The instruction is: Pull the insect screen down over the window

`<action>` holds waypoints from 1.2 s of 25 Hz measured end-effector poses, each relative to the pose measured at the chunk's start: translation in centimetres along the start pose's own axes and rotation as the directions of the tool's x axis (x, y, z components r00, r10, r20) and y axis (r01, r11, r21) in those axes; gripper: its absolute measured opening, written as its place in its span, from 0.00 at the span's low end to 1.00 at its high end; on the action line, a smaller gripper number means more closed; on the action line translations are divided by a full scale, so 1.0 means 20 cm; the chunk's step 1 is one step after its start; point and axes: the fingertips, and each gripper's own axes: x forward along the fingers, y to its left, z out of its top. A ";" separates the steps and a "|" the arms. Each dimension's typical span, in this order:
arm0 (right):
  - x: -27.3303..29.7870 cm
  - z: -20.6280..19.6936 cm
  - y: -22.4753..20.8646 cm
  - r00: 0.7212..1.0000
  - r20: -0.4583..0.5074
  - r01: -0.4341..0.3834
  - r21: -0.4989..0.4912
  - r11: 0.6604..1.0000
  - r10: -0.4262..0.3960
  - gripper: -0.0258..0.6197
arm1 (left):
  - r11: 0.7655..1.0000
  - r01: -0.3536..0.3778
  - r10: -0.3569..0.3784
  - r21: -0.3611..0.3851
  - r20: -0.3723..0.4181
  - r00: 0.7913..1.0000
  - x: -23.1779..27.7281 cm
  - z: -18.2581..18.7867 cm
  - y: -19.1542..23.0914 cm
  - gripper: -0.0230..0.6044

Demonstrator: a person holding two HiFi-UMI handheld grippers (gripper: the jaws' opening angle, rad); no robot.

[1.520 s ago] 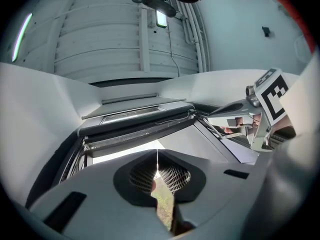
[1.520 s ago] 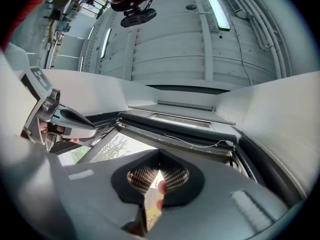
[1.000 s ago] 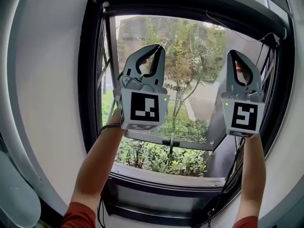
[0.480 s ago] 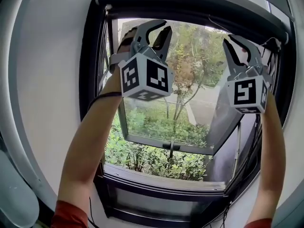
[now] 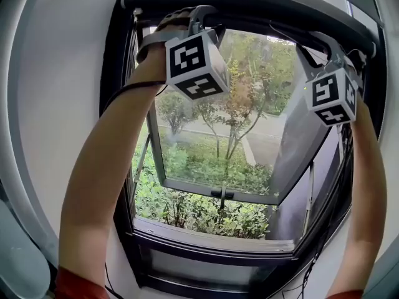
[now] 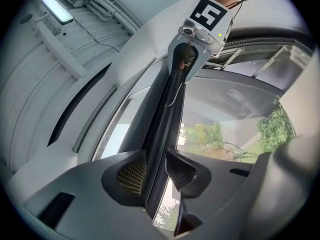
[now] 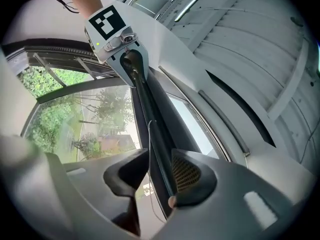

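The insect screen's dark pull bar (image 5: 262, 18) runs along the top of the window frame. Both arms are raised to it. My left gripper (image 5: 201, 16) is at the bar's left part and my right gripper (image 5: 319, 45) at its right part. In the left gripper view the bar (image 6: 165, 109) passes between the jaws of my left gripper (image 6: 155, 170), which are opening, with a gap beside the mesh pads. The right gripper view shows the bar (image 7: 150, 116) between the opening jaws of my right gripper (image 7: 157, 176), close against one pad (image 7: 186, 173).
Below the bar the glass sash (image 5: 218, 167) is swung outward over shrubs and trees. The dark sill (image 5: 212, 237) lies at the bottom. Thin cords (image 5: 321, 229) hang down the right side of the frame. White wall flanks the window on the left (image 5: 68, 104).
Both grippers have risen from the middle of the window opening to the top bar. Their jaws, shut a second ago, now stand apart round the bar.
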 end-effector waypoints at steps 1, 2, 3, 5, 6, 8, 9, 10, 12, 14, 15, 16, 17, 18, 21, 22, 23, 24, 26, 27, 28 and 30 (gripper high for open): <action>0.01 -0.02 -0.01 1.000 -0.012 0.000 -0.003 1.000 0.000 0.27 | 1.000 0.008 -0.007 0.015 -0.014 1.000 0.02 -0.02 0.00 0.21; 0.02 -0.03 -0.02 1.000 -0.026 -0.003 -0.010 1.000 0.003 0.27 | 1.000 0.013 -0.012 0.026 -0.027 1.000 0.04 -0.03 0.01 0.22; 0.04 -0.05 -0.02 0.999 -0.044 -0.010 -0.020 1.000 0.009 0.27 | 0.999 0.016 -0.015 0.030 -0.039 0.999 0.05 -0.05 0.01 0.22; 0.06 -0.09 -0.02 0.996 -0.080 -0.034 -0.035 0.999 0.031 0.30 | 0.999 0.026 -0.024 0.029 -0.061 0.998 0.08 -0.08 0.02 0.23; 0.07 -0.10 -0.02 0.995 -0.093 -0.048 -0.035 0.998 0.045 0.32 | 0.999 0.033 -0.031 0.032 -0.071 0.997 0.09 -0.10 0.02 0.23; 0.09 -0.12 -0.01 0.991 -0.112 -0.075 -0.033 0.997 0.071 0.34 | 0.997 0.051 -0.047 0.051 -0.091 0.995 0.11 -0.13 0.00 0.25; 0.10 -0.13 0.00 0.990 -0.118 -0.082 -0.040 0.996 0.077 0.34 | 0.996 0.057 -0.050 0.062 -0.099 0.994 0.12 -0.14 -0.01 0.25; 0.10 -0.14 0.00 0.989 -0.123 -0.087 -0.053 0.995 0.080 0.34 | 0.996 0.058 -0.051 0.070 -0.104 0.993 0.13 -0.14 -0.01 0.26; 0.11 -0.15 0.01 0.987 -0.135 -0.095 -0.080 0.992 0.084 0.35 | 0.996 0.056 -0.048 0.075 -0.104 0.993 0.14 -0.14 -0.02 0.26; 0.11 -0.14 0.01 0.986 -0.142 -0.103 -0.096 0.990 0.089 0.35 | 0.996 0.053 -0.045 0.076 -0.106 0.993 0.16 -0.13 -0.01 0.26; 0.12 -0.14 0.01 0.985 -0.144 -0.106 -0.102 0.989 0.091 0.35 | 0.996 0.052 -0.043 0.079 -0.111 0.993 0.16 -0.13 0.00 0.26; 0.12 -0.14 0.01 0.985 -0.148 -0.109 -0.107 0.988 0.092 0.35 | 0.995 0.053 -0.043 0.083 -0.118 0.992 0.17 -0.13 0.00 0.27; 0.12 -0.14 0.01 0.984 -0.152 -0.111 -0.113 0.987 0.093 0.35 | 0.995 0.054 -0.043 0.087 -0.125 0.991 0.17 -0.13 0.00 0.27; 0.13 -0.14 0.01 0.983 -0.157 -0.114 -0.122 0.986 0.094 0.35 | 0.994 0.056 -0.044 0.092 -0.131 0.990 0.18 -0.14 0.00 0.27; 0.13 -0.15 0.01 0.981 -0.170 -0.119 -0.142 0.983 0.094 0.36 | 0.991 0.070 -0.051 0.114 -0.154 0.987 0.21 -0.15 -0.01 0.30; 0.14 -0.16 0.00 0.980 -0.177 -0.119 -0.142 0.983 0.093 0.36 | 0.990 0.072 -0.052 0.123 -0.160 0.986 0.21 -0.15 -0.02 0.30; 0.15 -0.17 0.00 0.978 -0.187 -0.120 -0.141 0.983 0.093 0.36 | 0.989 0.073 -0.052 0.128 -0.163 0.985 0.22 -0.15 -0.02 0.30; 0.16 -0.18 0.00 0.976 -0.198 -0.123 -0.140 0.982 0.094 0.36 | 0.989 0.074 -0.052 0.131 -0.165 0.985 0.22 -0.15 -0.02 0.30; 0.17 -0.19 0.01 0.973 -0.214 -0.126 -0.154 0.980 0.091 0.37 | 0.988 0.073 -0.050 0.138 -0.163 0.985 0.22 -0.15 -0.02 0.30; 0.17 -0.19 0.01 0.972 -0.217 -0.124 -0.167 0.978 0.086 0.37 | 0.987 0.070 -0.046 0.144 -0.160 0.986 0.22 -0.15 -0.02 0.30; 0.17 -0.19 0.01 0.972 -0.219 -0.123 -0.178 0.976 0.083 0.37 | 0.986 0.066 -0.042 0.151 -0.157 0.987 0.23 -0.15 -0.02 0.30; 0.17 -0.19 0.02 0.971 -0.224 -0.129 -0.187 0.974 0.086 0.37 | 0.985 0.060 -0.035 0.161 -0.153 0.988 0.22 -0.16 -0.02 0.30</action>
